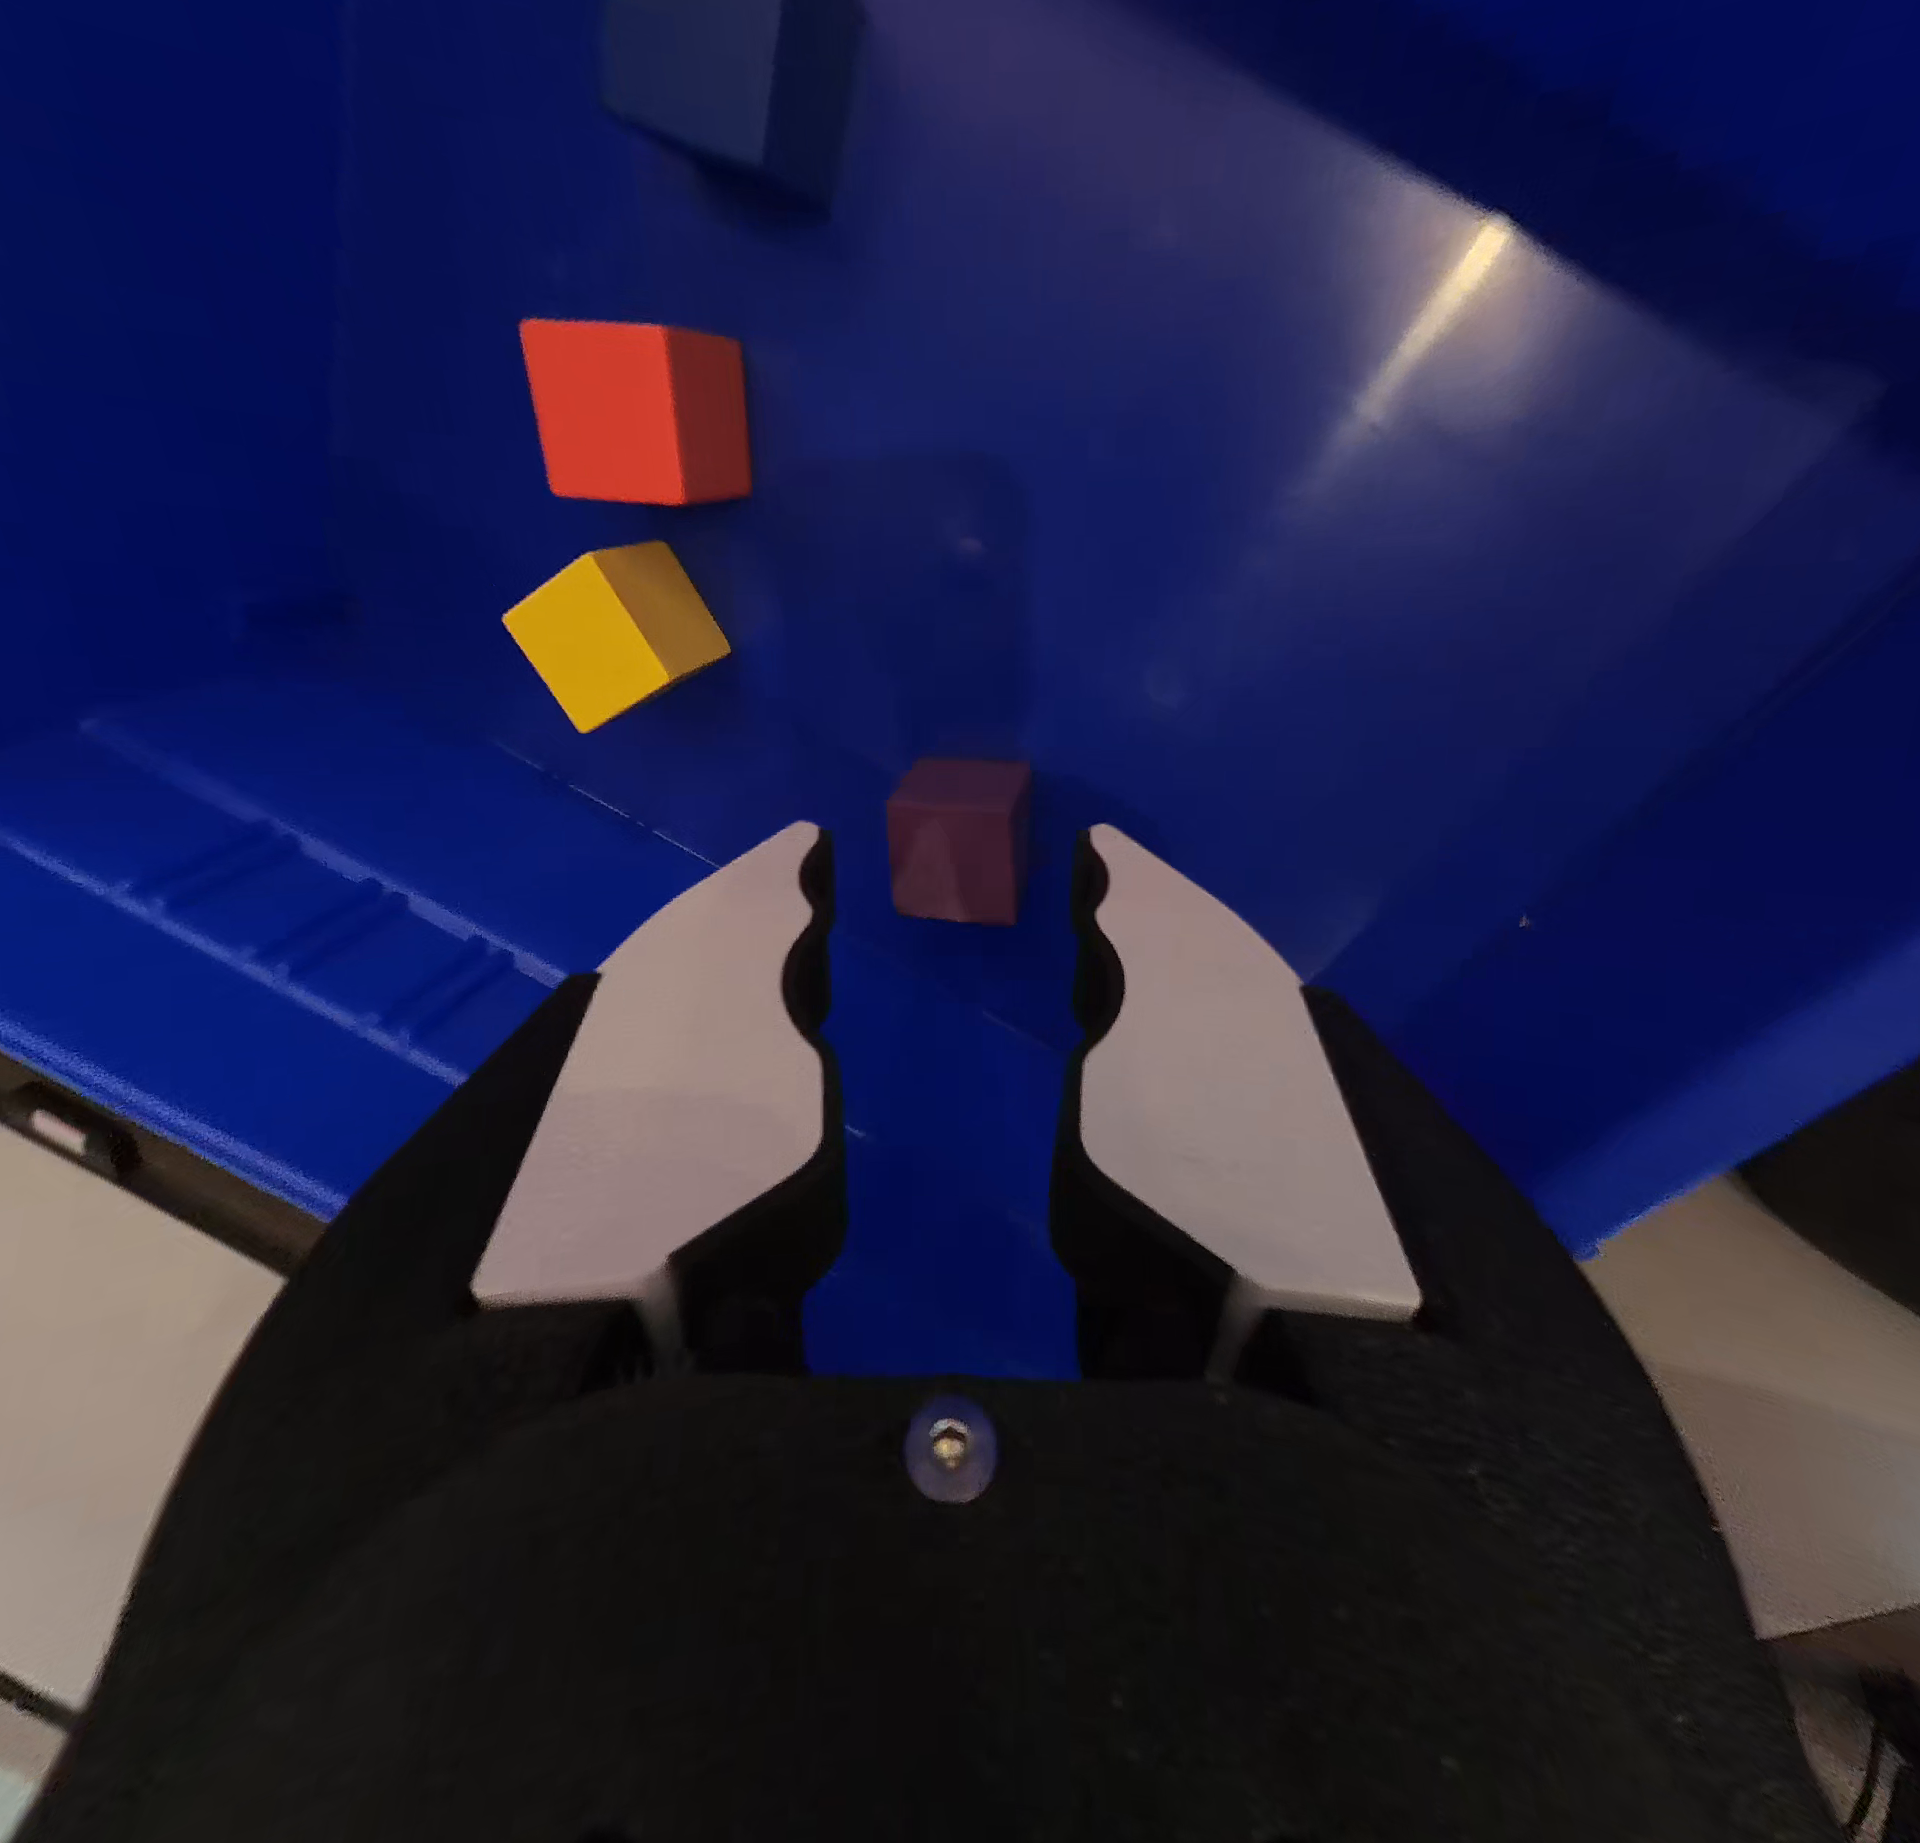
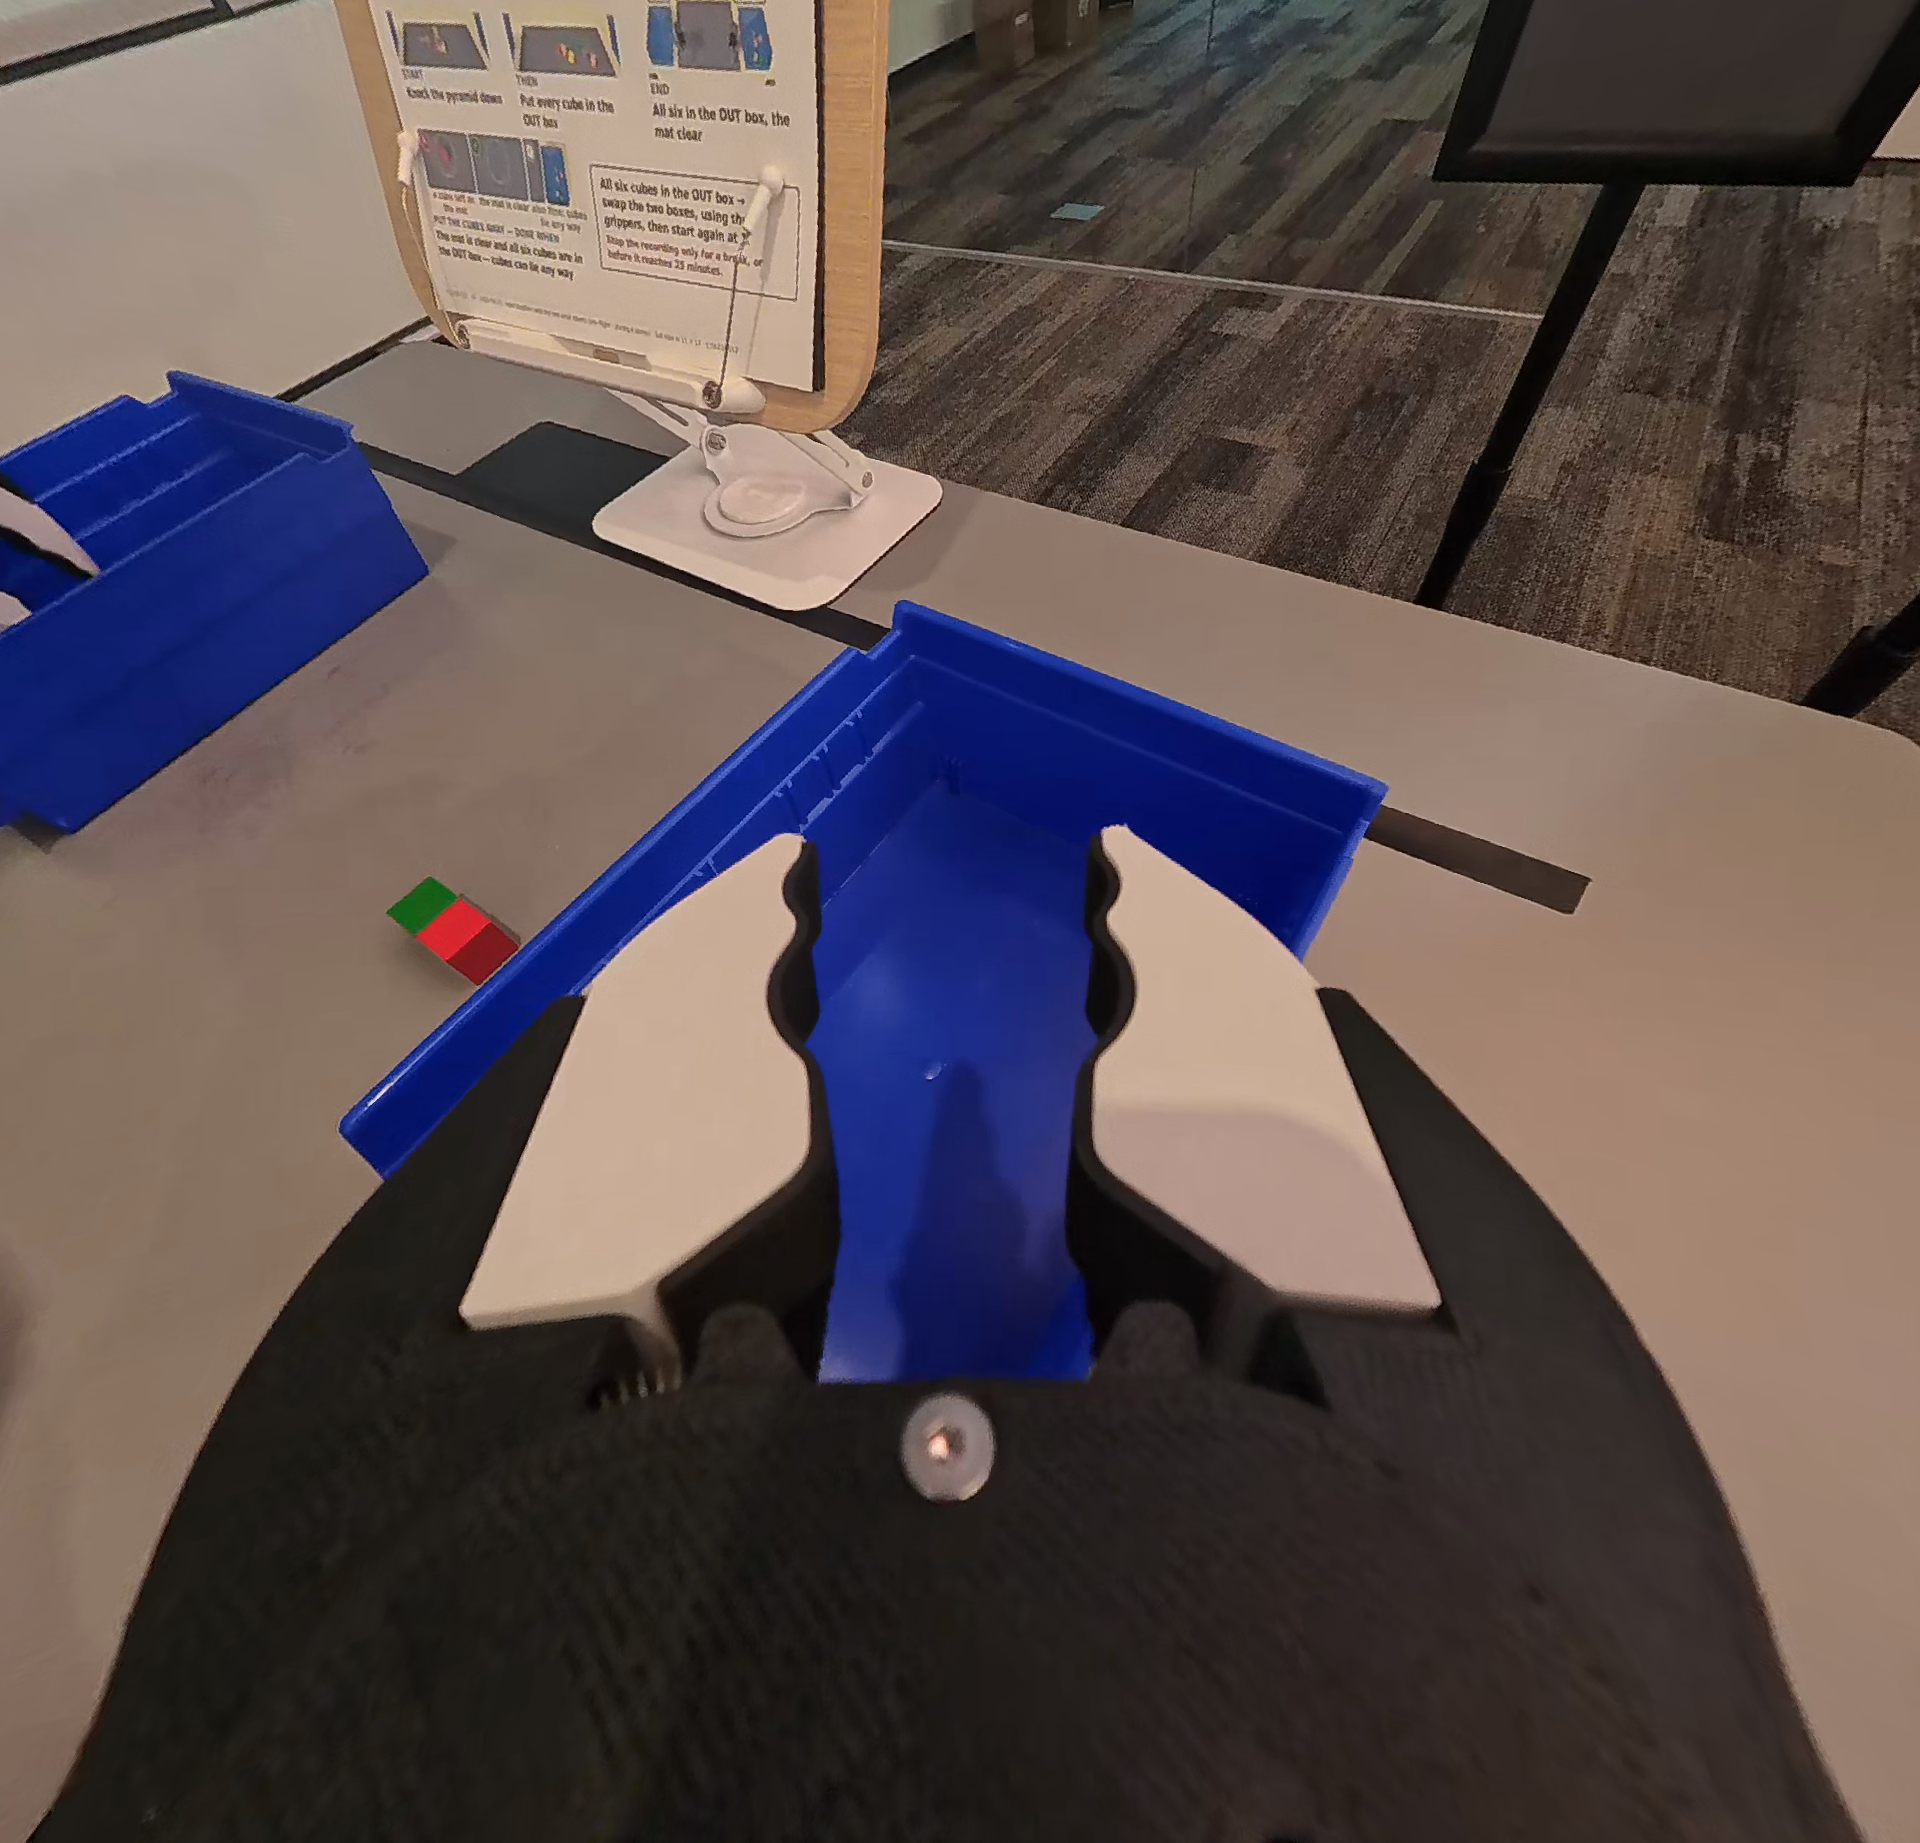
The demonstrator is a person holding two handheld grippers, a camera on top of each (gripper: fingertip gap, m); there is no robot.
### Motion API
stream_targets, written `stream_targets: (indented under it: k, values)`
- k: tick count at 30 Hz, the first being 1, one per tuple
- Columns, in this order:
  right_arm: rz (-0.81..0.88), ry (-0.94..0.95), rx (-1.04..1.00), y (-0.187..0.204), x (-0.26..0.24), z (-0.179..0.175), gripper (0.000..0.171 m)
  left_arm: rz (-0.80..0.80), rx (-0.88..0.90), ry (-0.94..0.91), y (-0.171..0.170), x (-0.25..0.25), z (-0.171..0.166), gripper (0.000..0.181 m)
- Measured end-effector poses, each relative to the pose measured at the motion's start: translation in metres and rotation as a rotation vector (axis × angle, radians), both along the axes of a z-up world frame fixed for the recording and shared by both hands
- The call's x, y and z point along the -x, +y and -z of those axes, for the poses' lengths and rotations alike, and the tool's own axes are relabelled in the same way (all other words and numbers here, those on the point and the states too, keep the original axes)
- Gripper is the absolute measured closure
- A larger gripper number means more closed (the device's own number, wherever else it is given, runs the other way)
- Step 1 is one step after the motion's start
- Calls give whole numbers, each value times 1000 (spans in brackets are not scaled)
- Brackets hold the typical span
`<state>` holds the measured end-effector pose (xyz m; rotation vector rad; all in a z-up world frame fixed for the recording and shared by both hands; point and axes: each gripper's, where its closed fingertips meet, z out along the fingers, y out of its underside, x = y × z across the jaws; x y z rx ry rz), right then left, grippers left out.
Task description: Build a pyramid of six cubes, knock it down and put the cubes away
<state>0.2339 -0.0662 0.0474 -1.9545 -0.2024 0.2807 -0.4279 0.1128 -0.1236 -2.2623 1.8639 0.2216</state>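
The left gripper (image 1: 951,858) is reaching into a blue bin (image 1: 1455,650) with its jaws spread and holding nothing, the purple cube (image 1: 956,843) lying just beyond its tips and the yellow cube (image 1: 613,635), orange cube (image 1: 634,411) and blue cube (image 1: 717,48) farther along the floor. The right gripper (image 2: 951,863), likewise spread and unloaded, is hovering over a second bin (image 2: 1143,733), while a red cube (image 2: 468,936) and green cube (image 2: 421,903) are touching on the table (image 2: 623,754). Closing off-centre would likely be nudging the purple cube toward the nearby wall instead of seating it.
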Motion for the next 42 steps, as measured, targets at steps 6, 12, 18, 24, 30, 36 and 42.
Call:
stream_targets:
  k: [6,12,18,24,30,36,42]
  values:
    - [8,4,9,-1,-3,3,121,-18,44,70,4,10,13,140]
    - [5,0,19,1,-3,5,121,-54,71,76,6,11,14,141]
    - [1,-3,33,1,-2,9,121,-50,77,147,5,16,20,142]
    - [5,5,36,0,-5,11,121,-52,77,158,5,13,23,146]
    - [8,16,35,-1,-8,12,121,-56,78,173,4,15,20,153]
    - [15,19,32,-2,-10,12,121,-76,-78,153,22,16,-36,153]
    - [20,5,40,-1,-9,12,121,49,-256,-144,3,-77,-152,153]
